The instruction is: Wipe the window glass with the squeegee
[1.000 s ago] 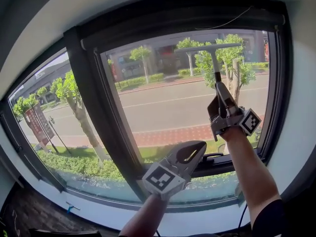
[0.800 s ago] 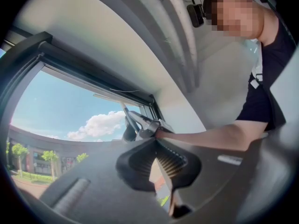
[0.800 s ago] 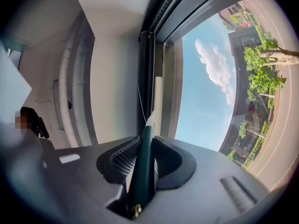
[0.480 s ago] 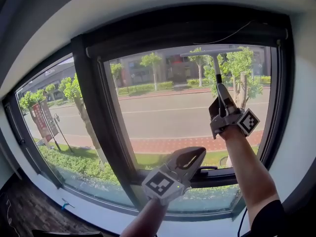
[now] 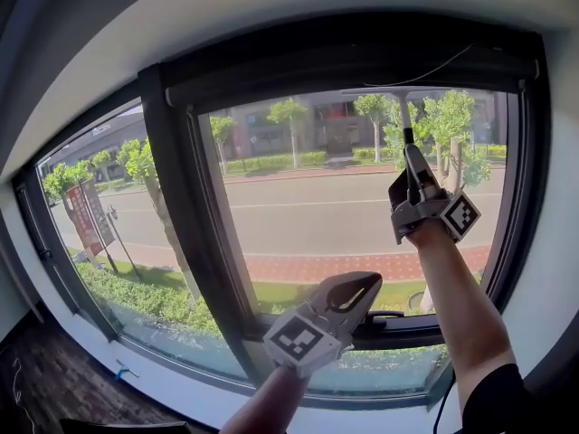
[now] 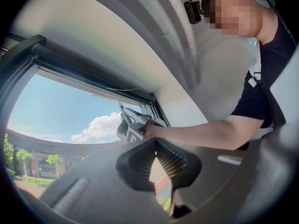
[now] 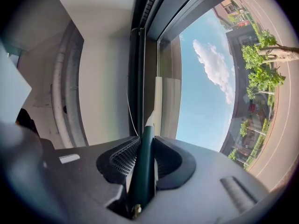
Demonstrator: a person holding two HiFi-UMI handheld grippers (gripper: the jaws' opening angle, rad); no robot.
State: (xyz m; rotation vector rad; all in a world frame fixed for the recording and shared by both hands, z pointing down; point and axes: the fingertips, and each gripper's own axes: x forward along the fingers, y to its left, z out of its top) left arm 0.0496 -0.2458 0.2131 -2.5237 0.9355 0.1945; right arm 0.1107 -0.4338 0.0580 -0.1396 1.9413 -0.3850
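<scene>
While the window glass point(image 5: 308, 206) fills most of the head view, the dark window frame point(image 5: 176, 197) closes round it, and its thick upright post splits the right-hand pane from a second pane further left. Through the glass show a street, trees and low buildings.

The person's right forearm point(image 5: 452, 287) reaches up in front of the frame's right side, towards its top rail. The left gripper point(image 5: 362, 286) hangs low, in front of the frame's bottom rail and just right of the upright post. Its jaws are drawn together at the tips with only a thin slit behind them, and nothing sits between them point(image 6: 159, 164).

The right gripper point(image 5: 410, 156) is raised before the pane's upper right part and points at the top rail. Its jaws are clenched on the dark green handle of the squeegee point(image 5: 403, 111), which runs straight up between the ribbed pads point(image 7: 144, 157). The squeegee's pale blade lies level against the glass, just under the frame's top rail.
</scene>
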